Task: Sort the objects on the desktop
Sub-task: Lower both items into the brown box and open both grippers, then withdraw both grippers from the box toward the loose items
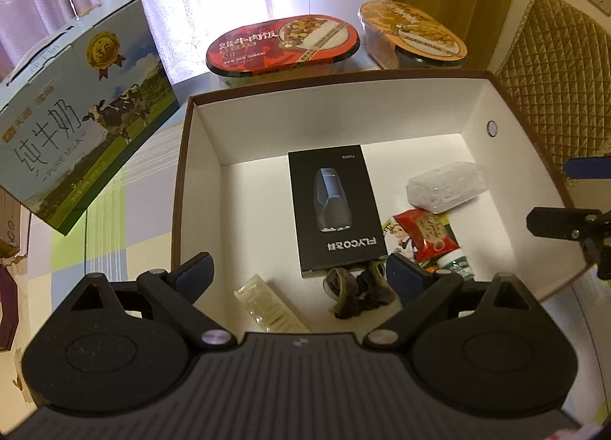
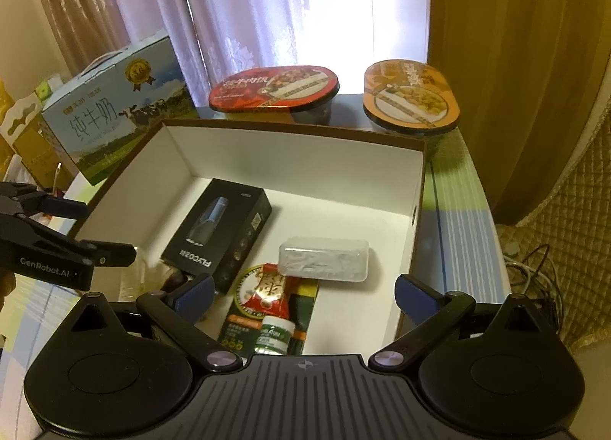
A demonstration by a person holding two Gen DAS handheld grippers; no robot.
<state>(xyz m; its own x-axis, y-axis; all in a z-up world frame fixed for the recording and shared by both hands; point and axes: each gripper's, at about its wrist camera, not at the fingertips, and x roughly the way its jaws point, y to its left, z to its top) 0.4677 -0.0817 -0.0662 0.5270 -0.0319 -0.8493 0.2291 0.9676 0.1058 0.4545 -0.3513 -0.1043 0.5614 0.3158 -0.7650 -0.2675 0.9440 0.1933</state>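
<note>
An open cardboard box with a white inside holds the sorted items. A black FLYCO carton lies flat in its middle. To the right are a clear plastic case, a red snack packet and a small white and green bottle. A dark crumpled item and a clear packet lie at the near wall. My left gripper hangs open above the near part of the box, holding nothing. My right gripper is open and empty over the bottle and the snack packet.
A blue milk carton stands left of the box. Two sealed meal bowls, one red and one orange, sit behind it by the curtain. A quilted chair back is at the right, with cables below. The checked tablecloth shows at the left.
</note>
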